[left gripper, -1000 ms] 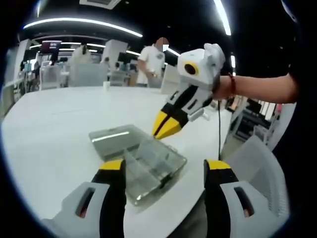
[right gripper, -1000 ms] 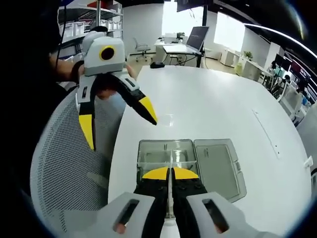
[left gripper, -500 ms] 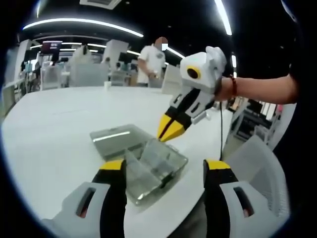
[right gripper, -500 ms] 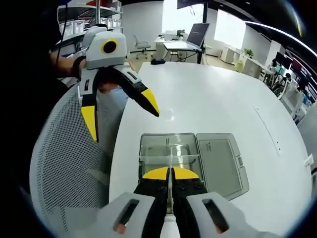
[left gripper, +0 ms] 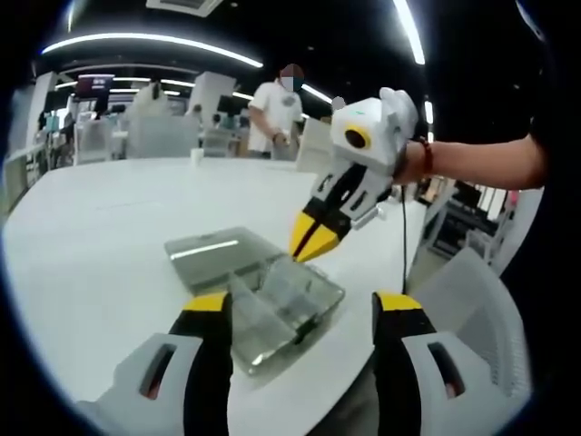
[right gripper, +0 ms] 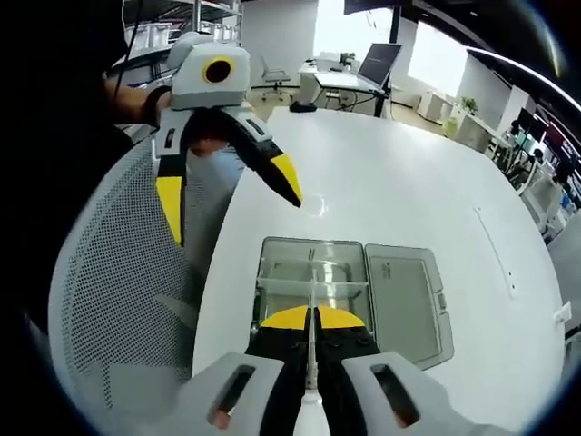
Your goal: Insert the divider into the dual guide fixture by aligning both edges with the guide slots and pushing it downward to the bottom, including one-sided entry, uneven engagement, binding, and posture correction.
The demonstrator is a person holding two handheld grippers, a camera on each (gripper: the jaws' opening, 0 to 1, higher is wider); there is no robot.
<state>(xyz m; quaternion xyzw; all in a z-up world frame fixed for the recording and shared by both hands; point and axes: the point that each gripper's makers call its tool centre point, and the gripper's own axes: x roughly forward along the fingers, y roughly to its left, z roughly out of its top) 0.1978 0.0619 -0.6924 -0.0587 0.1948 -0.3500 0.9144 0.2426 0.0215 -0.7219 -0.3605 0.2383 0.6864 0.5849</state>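
Right gripper (right gripper: 310, 320): jaws clamped on the divider (right gripper: 311, 289), directly above the fixture (right gripper: 313, 277).
Left gripper (left gripper: 300, 309): jaws spread, empty, near the fixture.

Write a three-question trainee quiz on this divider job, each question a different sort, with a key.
1. True or false: the right gripper is shut on the clear divider.
2. Which stands open? A) the left gripper B) the right gripper.
3. Fill in: the box's hinged lid lies ____ on the white table.

Key: 1 true; 2 A; 3 open.
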